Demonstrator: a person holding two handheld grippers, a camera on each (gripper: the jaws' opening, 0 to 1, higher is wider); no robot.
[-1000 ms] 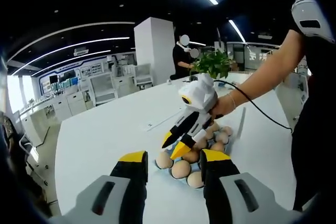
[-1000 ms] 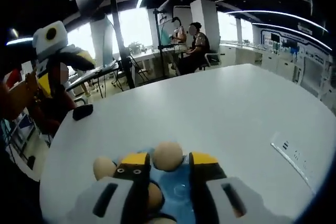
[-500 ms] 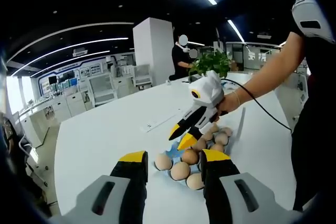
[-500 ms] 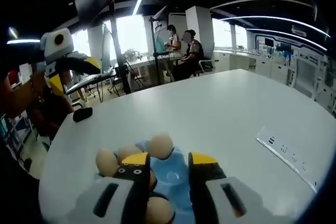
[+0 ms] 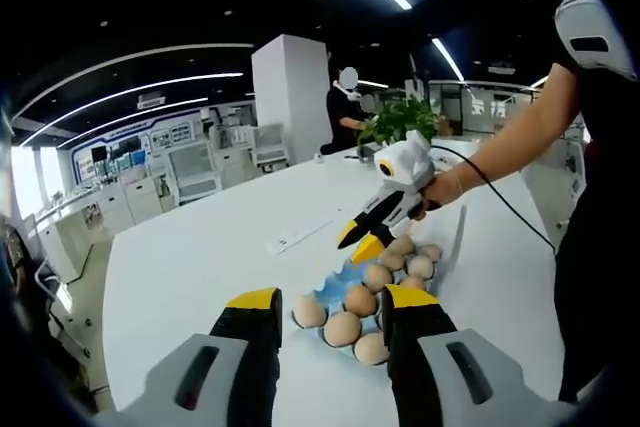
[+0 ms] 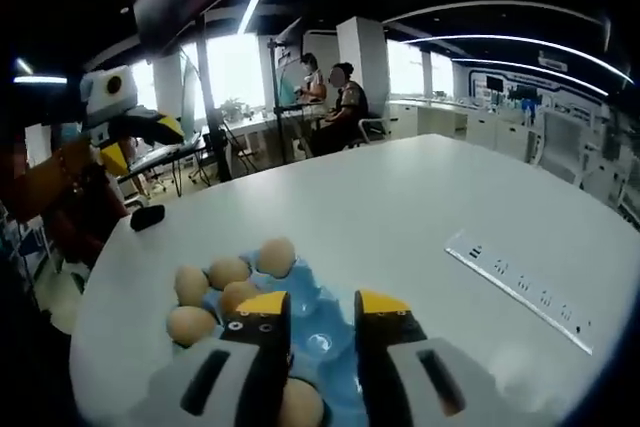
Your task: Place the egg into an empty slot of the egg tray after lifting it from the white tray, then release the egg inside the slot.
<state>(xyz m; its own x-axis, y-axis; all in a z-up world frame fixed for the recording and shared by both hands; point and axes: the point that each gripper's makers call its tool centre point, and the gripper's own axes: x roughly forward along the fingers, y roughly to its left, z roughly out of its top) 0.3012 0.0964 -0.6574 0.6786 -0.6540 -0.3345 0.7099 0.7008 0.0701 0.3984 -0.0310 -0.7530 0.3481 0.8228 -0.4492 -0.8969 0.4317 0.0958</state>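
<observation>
A blue egg tray (image 5: 334,285) lies on the white table (image 5: 200,257) with several brown eggs (image 5: 362,299) in its slots. My left gripper (image 5: 331,299) stands open just before the tray, nothing between its yellow tips. My right gripper (image 5: 358,239) hovers above the tray's far side, jaws apart and empty. In the right gripper view, my right gripper (image 6: 323,305) is open over the bare blue egg tray (image 6: 316,294), with eggs (image 6: 275,256) to its left. The left gripper (image 6: 140,143) shows at the upper left, well apart from the tray.
A white power strip (image 6: 520,285) lies on the table right of the tray, and a small black object (image 6: 147,216) sits near the far left edge. A potted plant (image 5: 402,119) stands at the table's far end. People sit at desks beyond.
The right gripper has lifted up and back from the tray with its jaws empty; the egg that sat between its tips a second ago now rests in the tray. The left gripper has stayed put.
</observation>
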